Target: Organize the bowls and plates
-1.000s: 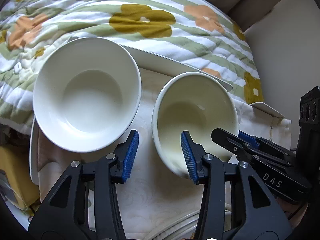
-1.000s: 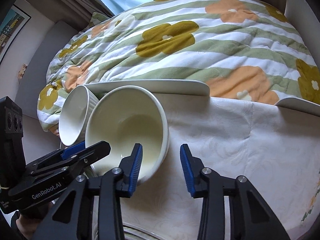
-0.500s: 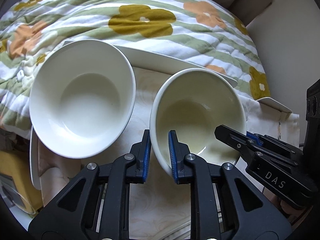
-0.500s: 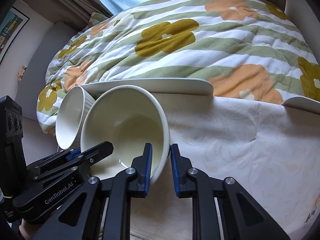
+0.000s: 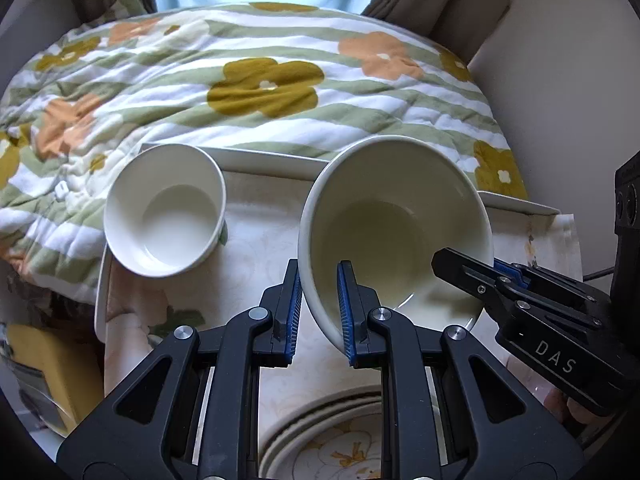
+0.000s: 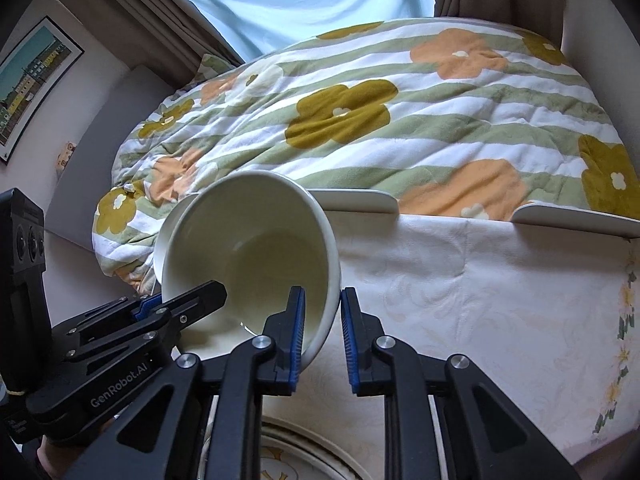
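Two bowls show in the left wrist view: a cream bowl, tilted and nearer, and a smaller white bowl to its left, resting on the pale tablecloth well apart from it. Both grippers grip the one cream bowl by opposite sides of its rim. The left gripper has its blue pads pinching the near left wall, one pad inside and one outside; the right gripper pinches the right wall in the same manner. Each gripper also appears in the other's view, the right gripper reaching in at the bowl's right edge and the left gripper at its left edge. Their jaws have just been closing, with the bowl's wall between them. Two flat white plates lie at the far edge of the cloth: a long one behind the bowls and a second one at the far right. One stack of patterned plates sits at the near edge, under the grippers; how many are in it I cannot tell. One flowered quilt lies beyond the table.
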The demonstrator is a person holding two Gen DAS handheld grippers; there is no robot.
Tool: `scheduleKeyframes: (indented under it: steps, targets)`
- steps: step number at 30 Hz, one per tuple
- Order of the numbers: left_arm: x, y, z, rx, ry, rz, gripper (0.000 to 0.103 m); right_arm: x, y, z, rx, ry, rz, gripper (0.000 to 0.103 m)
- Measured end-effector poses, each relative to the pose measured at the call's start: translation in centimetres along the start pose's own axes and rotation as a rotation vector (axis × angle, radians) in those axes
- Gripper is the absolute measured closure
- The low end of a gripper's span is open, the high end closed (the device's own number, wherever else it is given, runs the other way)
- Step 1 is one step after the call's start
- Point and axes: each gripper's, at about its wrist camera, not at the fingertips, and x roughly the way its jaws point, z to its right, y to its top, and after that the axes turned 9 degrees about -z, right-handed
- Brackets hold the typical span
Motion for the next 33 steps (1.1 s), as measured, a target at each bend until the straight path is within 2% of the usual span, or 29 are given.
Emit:
scheduleKeyframes:
  steps: [5,9,15,20,26,33]
  targets:
    - [-3.7,-2.5,4.2,0.009,0.003,0.041,0.088,-5.1,-2.3,1.0,-0.015,0.024,0.05,0.086]
    - [-5.9,-4.9,8.7,0.036,0.001,0.071,0.088,-9.3,-4.6,2.5,-0.035,0.008,0.095,0.086]
    - [-7.0,-8.6,15.7,0.062,-0.031,0.083,0.088,-14.7,-8.6,6.7,-0.026,-0.014,0.139,0.086]
    - [-5.5,-11.7,20.9,0.083,-0.06,0.057,0.088,-17.2,-12.1,11.0,-0.009,-0.048,0.138,0.086]
    - [-1.9,-14.5,25.5,0.115,-0.097,-0.053,0.088,-18.1,-15.8,16.1,0.049,-0.079,0.093,0.086]
    - [1.9,-15.6,27.7,0.203,-0.052,-0.155,0.088,-16.6,-18.4,19.5,0.142,-0.082,0.048,0.086]
